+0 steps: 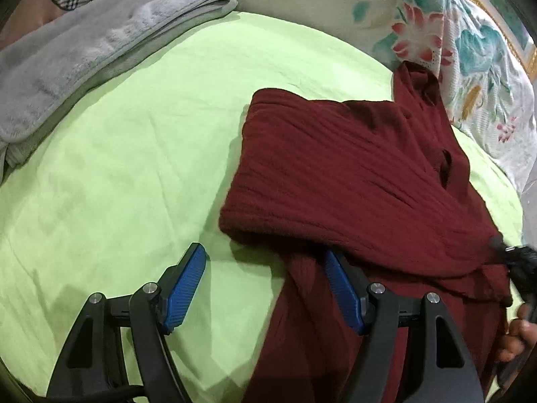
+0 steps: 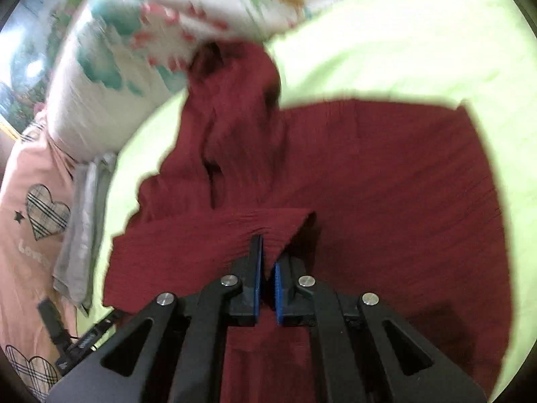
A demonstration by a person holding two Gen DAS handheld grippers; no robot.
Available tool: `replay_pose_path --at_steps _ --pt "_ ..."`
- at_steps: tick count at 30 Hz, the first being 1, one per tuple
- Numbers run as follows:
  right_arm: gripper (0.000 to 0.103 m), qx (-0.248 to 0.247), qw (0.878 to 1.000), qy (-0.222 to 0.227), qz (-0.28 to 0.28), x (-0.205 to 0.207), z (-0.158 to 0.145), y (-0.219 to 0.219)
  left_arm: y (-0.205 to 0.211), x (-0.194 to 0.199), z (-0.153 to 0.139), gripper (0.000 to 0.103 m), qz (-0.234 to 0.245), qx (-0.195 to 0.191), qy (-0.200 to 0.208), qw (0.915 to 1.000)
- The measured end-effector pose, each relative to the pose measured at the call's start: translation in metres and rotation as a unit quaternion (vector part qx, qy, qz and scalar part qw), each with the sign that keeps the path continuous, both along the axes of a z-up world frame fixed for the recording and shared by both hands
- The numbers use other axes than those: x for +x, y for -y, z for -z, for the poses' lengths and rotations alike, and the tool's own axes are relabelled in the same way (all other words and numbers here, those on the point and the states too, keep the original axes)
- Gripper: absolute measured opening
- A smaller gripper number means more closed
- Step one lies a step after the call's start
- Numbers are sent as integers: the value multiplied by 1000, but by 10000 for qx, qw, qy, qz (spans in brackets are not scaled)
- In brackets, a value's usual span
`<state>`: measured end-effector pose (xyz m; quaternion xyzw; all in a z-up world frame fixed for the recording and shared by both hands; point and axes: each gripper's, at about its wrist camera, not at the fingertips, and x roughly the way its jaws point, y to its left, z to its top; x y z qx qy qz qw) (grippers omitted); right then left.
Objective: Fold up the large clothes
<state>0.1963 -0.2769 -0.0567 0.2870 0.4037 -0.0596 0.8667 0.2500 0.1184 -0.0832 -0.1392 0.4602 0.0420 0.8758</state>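
A maroon garment [image 1: 352, 174] lies partly folded on a green-sheeted bed [image 1: 134, 168], beside a floral pillow [image 1: 463, 50] and grey blanket [image 1: 84, 43]. Right gripper [image 2: 266, 262] pinches its edge; left gripper [image 1: 265, 268] gapes, empty. Pink fabric [image 2: 30, 201] reads "Love".

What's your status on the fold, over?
Left gripper open, empty, at the garment's edge. Right gripper shut on a lifted flap. Garment partly folded on green sheet. Grey towel and floral pillow apart from it.
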Motion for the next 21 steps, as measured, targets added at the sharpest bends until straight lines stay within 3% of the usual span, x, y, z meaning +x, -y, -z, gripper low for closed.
replay_pose_path --at_steps 4,10,12,16,21 --pt "6 -326 9979 389 405 -29 -32 18 -3 5 -2 71 -3 66 -6 10000" --pt "6 -214 9966 -30 797 -49 -11 52 -6 14 -3 66 -152 48 13 9999" --pt "6 -201 9970 -85 747 -50 -6 51 -8 13 -2 59 -209 81 12 9997" --pt "6 -294 9953 180 910 -62 -14 53 -5 5 -4 58 -17 233 53 9997" --pt "5 -394 9919 202 1187 -69 -15 66 4 3 -5 53 176 384 47 9991"
